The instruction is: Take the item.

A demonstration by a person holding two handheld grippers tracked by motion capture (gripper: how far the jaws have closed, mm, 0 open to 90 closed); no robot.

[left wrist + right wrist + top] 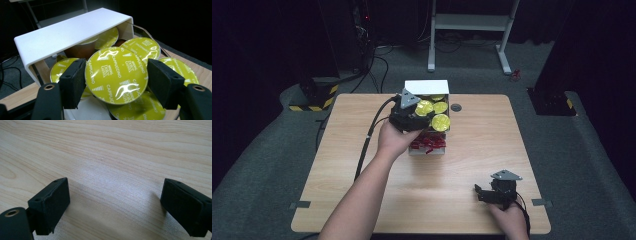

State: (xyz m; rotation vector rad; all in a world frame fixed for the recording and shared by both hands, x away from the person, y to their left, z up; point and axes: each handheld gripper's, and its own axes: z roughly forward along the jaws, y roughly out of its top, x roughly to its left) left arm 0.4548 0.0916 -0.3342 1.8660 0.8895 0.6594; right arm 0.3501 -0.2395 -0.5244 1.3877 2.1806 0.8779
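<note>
Yellow foil-topped coffee capsule (115,75) sits pinched between left gripper (116,80) jaws, just before the white box (67,32). Lift it straight, I'd say. Right gripper (115,205) rests spread.

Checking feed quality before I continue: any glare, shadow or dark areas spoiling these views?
Left gripper view: glare streaks the yellow capsule lid, print still readable. Right gripper view: soft bright patch on the table, jaw shadows beside it. High view: surroundings nearly black, table well lit.
</note>
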